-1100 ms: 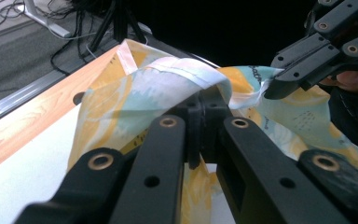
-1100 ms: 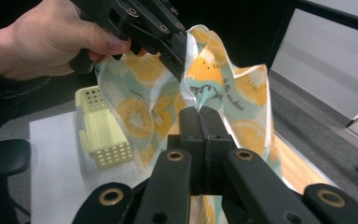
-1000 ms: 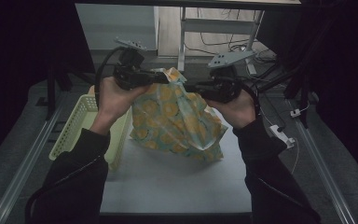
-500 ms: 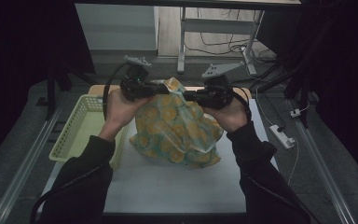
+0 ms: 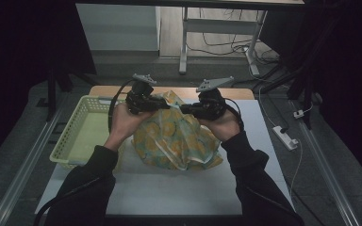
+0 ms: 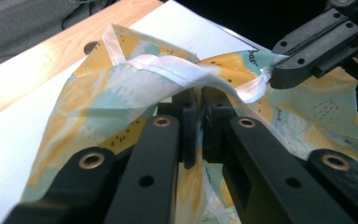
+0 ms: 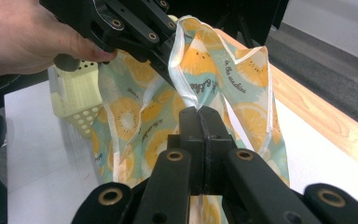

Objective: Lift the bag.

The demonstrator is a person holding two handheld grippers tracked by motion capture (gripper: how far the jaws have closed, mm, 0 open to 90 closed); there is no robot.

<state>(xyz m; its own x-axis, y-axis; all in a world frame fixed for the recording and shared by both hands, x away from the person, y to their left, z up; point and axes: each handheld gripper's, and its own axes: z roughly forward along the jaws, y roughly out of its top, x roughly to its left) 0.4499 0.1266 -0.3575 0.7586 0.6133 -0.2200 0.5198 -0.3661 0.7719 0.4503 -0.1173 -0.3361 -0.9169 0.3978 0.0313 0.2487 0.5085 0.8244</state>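
Cloth (image 5: 176,141), centre frame, pinched at its top hem by both our left tongs (image 5: 162,103) and right tongs (image 5: 185,109); we should lower evenly, keeping hem taut.

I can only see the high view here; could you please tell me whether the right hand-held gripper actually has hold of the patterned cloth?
Observer: Yes. In the right gripper view, the right hand-held gripper has its jaws shut on the white-trimmed edge of the cloth.
Operator: Thank you. And the left one?
Observer: In the left gripper view, the left hand-held gripper has its jaws almost together, with the same trimmed edge pinched between them.
Operator: Is anything printed on the cloth besides the fruit slices?
Observer: Yes, there is small cursive writing beside the slices, but it is too blurred to read fully.
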